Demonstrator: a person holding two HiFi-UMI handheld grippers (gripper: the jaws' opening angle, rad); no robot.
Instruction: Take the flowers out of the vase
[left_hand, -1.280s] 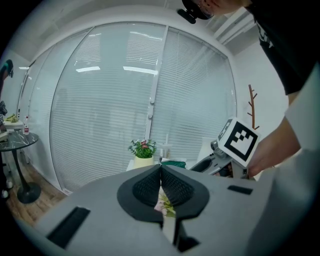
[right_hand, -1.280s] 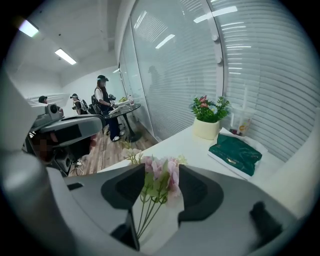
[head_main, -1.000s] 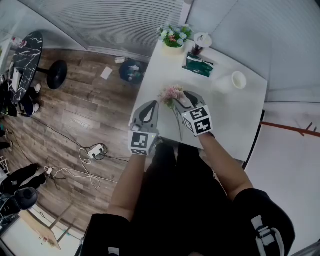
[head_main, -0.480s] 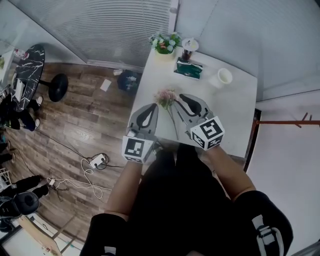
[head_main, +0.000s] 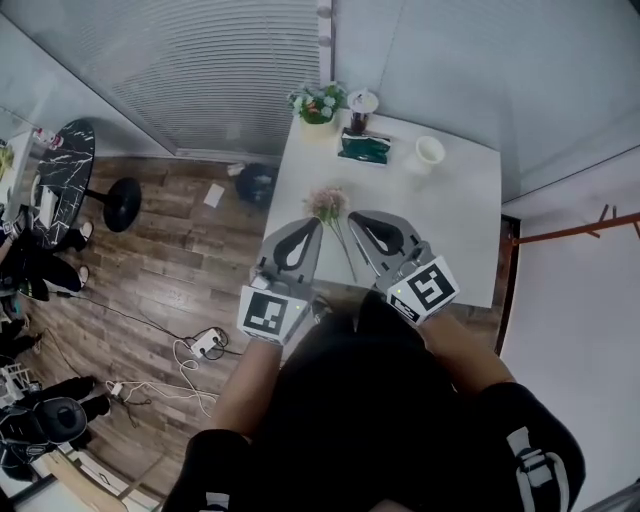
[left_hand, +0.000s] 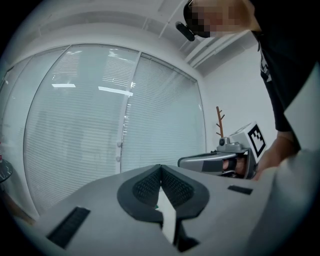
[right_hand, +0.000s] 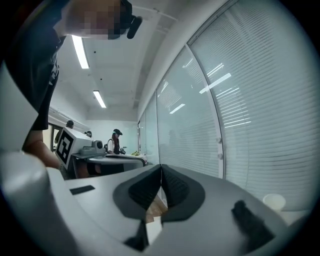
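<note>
Flowers (head_main: 328, 203) are noted lying loose on the counter (head_main: 460, 220), just beyond both tools (removal judged done). Left tool (head_main: 308, 228) is pressed together, empty. Right tool (head_main: 360, 220) has just been closing on nothing. No further grasp is called for.

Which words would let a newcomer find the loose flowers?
Start at the white table by the window blinds. Near its front left edge lies a bunch of pink flowers with long stems. Unlike the potted flowers at the far corner, it lies flat, in no container.
</note>
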